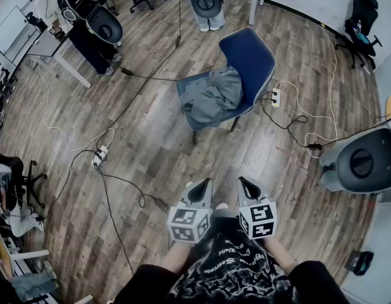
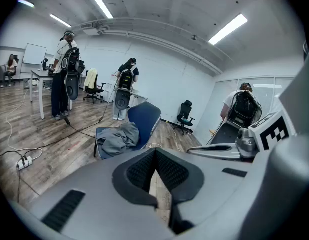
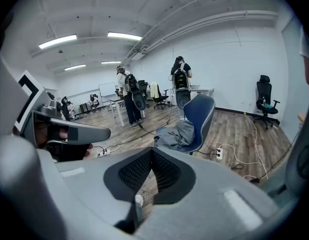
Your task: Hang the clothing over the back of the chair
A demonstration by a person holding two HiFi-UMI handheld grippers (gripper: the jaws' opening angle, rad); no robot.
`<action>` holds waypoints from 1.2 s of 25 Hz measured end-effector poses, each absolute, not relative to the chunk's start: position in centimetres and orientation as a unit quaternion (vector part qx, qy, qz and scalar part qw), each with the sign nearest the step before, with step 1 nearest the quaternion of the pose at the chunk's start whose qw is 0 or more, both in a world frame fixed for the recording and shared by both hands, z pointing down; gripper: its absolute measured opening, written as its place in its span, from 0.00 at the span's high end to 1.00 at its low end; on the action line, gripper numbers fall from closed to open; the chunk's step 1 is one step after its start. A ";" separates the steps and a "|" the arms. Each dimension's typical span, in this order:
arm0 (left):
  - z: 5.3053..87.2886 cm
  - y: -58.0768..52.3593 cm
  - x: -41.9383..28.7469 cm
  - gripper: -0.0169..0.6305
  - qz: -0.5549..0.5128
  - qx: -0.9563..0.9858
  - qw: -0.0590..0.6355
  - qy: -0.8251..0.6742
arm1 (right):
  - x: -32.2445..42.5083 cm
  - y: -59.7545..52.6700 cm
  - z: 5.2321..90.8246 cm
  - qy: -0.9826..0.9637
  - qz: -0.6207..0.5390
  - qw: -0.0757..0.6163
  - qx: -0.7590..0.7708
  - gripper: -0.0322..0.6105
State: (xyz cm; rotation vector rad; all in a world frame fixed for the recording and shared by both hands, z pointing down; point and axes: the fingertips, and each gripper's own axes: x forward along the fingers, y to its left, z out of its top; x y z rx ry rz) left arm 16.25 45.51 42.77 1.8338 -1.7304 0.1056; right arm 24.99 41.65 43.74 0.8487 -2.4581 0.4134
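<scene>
A blue chair [image 1: 249, 59] stands on the wooden floor a few steps ahead of me. Grey clothing [image 1: 214, 94] lies crumpled on its seat, partly against the backrest. My left gripper [image 1: 200, 187] and right gripper [image 1: 247, 185] are held side by side close to my body, well short of the chair. Both are shut with nothing between the jaws. The left gripper view shows the chair [image 2: 144, 116] and clothing [image 2: 118, 136] beyond its shut tips [image 2: 155, 151]. In the right gripper view the chair [image 3: 202, 111] and clothing [image 3: 177, 133] lie past the shut tips [image 3: 152, 151].
Cables cross the floor, with one power strip [image 1: 100, 156] to the left and another [image 1: 275, 98] right of the chair. People with backpack gear stand behind the chair near a desk [image 1: 50, 49]. A black office chair [image 1: 360, 18] is at far right.
</scene>
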 end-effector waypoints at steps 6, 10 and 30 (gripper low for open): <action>43.3 45.2 16.6 0.96 0.041 0.696 0.311 -0.646 | 25.0 41.6 44.2 -0.903 0.146 0.258 0.310 0.95; 43.7 44.4 16.4 0.96 0.039 0.699 0.321 -0.638 | 24.0 41.4 44.7 -0.906 0.140 0.265 0.298 0.94; 45.5 29.3 2.1 0.96 0.048 0.714 0.338 -0.612 | 10.5 27.7 45.7 -0.898 0.189 0.252 0.308 0.64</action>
